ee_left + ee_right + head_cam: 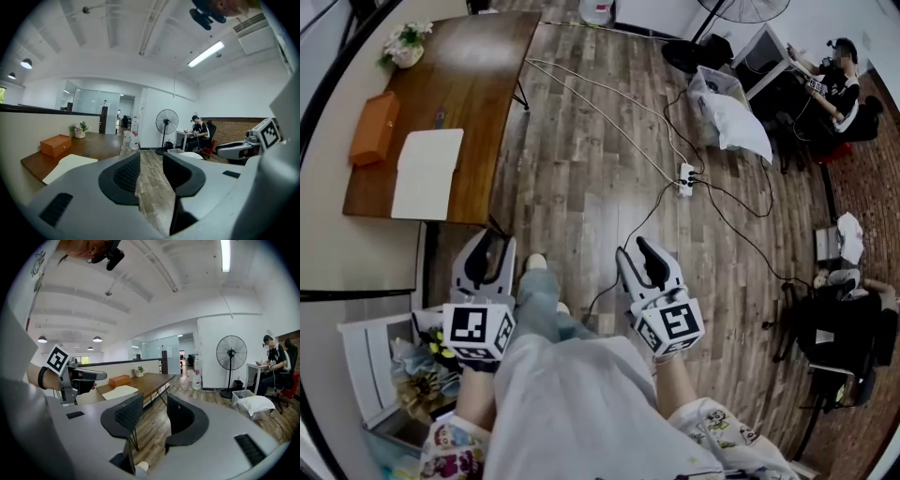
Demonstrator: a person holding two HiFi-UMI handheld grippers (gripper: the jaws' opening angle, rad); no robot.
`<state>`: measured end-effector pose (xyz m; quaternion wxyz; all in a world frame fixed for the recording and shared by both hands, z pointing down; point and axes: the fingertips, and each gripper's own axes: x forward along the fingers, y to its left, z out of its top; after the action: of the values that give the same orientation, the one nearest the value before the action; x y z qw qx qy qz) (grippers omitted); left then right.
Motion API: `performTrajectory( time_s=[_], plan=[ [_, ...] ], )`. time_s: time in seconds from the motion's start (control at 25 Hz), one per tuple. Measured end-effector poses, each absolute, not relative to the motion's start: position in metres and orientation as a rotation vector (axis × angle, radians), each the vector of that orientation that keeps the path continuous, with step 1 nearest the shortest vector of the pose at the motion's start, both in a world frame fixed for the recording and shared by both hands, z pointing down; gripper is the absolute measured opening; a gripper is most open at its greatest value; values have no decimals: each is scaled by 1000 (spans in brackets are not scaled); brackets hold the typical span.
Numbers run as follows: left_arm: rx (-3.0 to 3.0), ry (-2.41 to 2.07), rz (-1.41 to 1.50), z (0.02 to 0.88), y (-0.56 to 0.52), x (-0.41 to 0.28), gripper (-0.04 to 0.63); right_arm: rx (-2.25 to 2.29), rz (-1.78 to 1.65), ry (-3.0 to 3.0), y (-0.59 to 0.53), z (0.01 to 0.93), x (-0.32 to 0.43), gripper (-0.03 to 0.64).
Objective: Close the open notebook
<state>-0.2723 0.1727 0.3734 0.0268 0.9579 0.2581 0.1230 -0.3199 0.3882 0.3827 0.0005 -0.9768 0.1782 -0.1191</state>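
Note:
The notebook [428, 173] lies on the brown wooden table [478, 84] at the upper left, its white pages facing up. It also shows as a pale slab in the left gripper view [70, 165] and in the right gripper view [119, 392]. Both grippers hang over the wooden floor, well short of the table. My left gripper [485, 258] is open with only floor seen between its jaws [151, 171]. My right gripper [644, 262] is likewise open and holds nothing [154, 416].
An orange box [375, 127] and a small flower pot [405, 45] stand on the table beside the notebook. Cables and a power strip [685, 176] run across the floor. A standing fan [231, 355] and a seated person [839, 80] are at the far right.

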Motion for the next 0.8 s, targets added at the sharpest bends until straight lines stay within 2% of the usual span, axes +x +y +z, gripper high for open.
performTrajectory(
  time_s=[0.36,0.8],
  plan=[
    [2954,799,348,370,170,-184,192,-2978,-414,593,381,389,-233,212],
    [2935,773,339,362,154,-46,258,-2981,-470,490,390,380,-97,253]
  ],
)
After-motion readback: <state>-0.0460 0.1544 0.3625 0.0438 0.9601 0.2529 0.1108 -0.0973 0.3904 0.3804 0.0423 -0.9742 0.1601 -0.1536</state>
